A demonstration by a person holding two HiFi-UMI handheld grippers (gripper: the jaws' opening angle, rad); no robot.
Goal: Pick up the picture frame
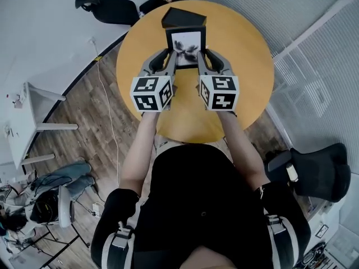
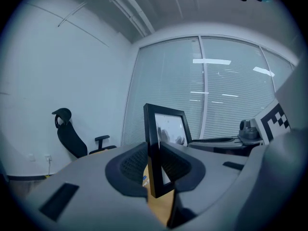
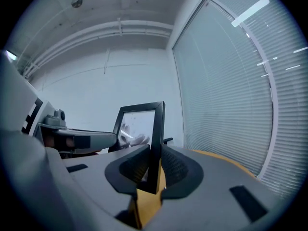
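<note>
I hold a black picture frame point(image 1: 185, 42) with a black-and-white print upright above the round yellow table point(image 1: 241, 55), one gripper on each side. The left gripper point(image 1: 171, 61) is shut on the frame's left edge, and the right gripper point(image 1: 203, 60) is shut on its right edge. In the left gripper view the frame point(image 2: 168, 128) stands edge-on between the pads of the left gripper point(image 2: 155, 170). The right gripper view shows the frame point(image 3: 137, 124) the same way, clamped in the right gripper point(image 3: 153, 170). The frame's bottom edge hangs free of the tabletop point(image 3: 144, 203).
A dark box-like object point(image 1: 184, 18) sits on the table just behind the frame. Black office chairs stand at the far left point(image 1: 109, 7) and near right point(image 1: 314, 170). A white desk point(image 1: 28, 116) stands to the left, window blinds point(image 1: 314, 66) to the right.
</note>
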